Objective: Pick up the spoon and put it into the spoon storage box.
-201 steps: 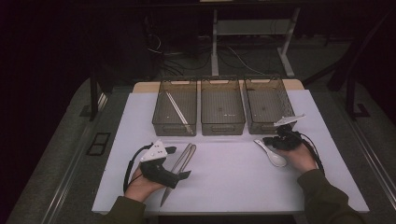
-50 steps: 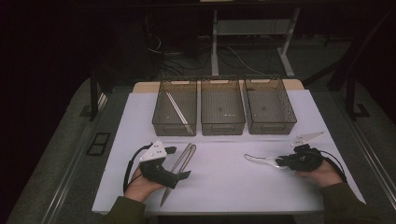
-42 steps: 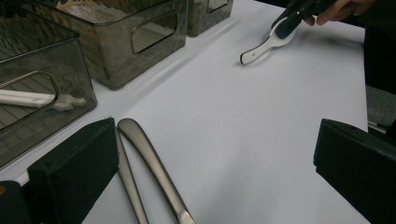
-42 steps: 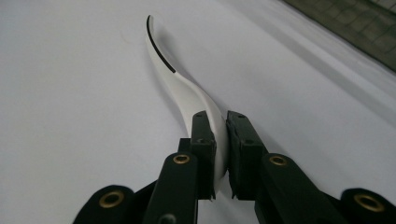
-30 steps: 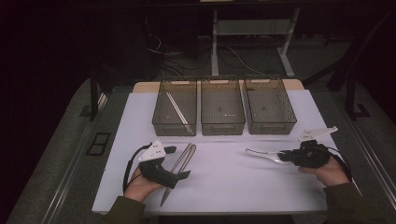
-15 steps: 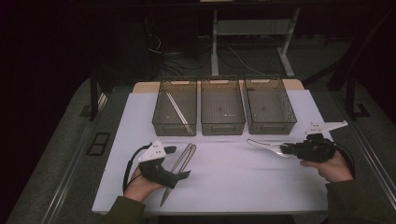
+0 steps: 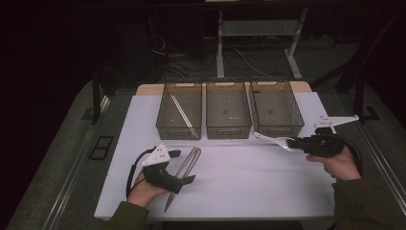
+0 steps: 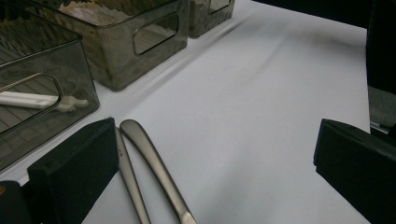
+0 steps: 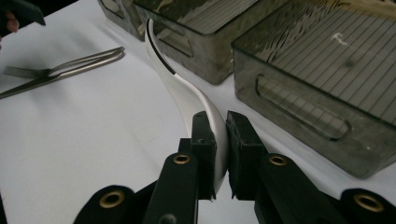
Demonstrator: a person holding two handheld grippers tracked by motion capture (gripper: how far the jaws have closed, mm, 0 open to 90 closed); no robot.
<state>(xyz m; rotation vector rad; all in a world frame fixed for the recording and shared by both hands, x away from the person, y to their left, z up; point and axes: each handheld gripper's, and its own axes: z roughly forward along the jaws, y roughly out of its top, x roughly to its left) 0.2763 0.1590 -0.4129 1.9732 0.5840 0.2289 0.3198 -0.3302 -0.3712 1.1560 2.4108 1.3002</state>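
Overhead, our right tongs (image 7: 298, 142) pinch a white spoon (image 7: 270, 139) above the desk (image 7: 249, 187), before the right bin (image 7: 276, 108); the hand lies level, pointing left. From the left tongs (image 8: 210, 168), spread and resting, we see metal cutlery (image 8: 154, 163). Along the right tongs, the pads clamp the spoon's handle: stiff, light, slippery, so we judge that grip sound.

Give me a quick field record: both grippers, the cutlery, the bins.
right gripper: shut on white spoon, held above the table in front of the right bin
left gripper: open, resting by the metal cutlery
metal cutlery: two pieces lying side by side on the white mat
left bin: white utensil inside
middle bin: looks empty
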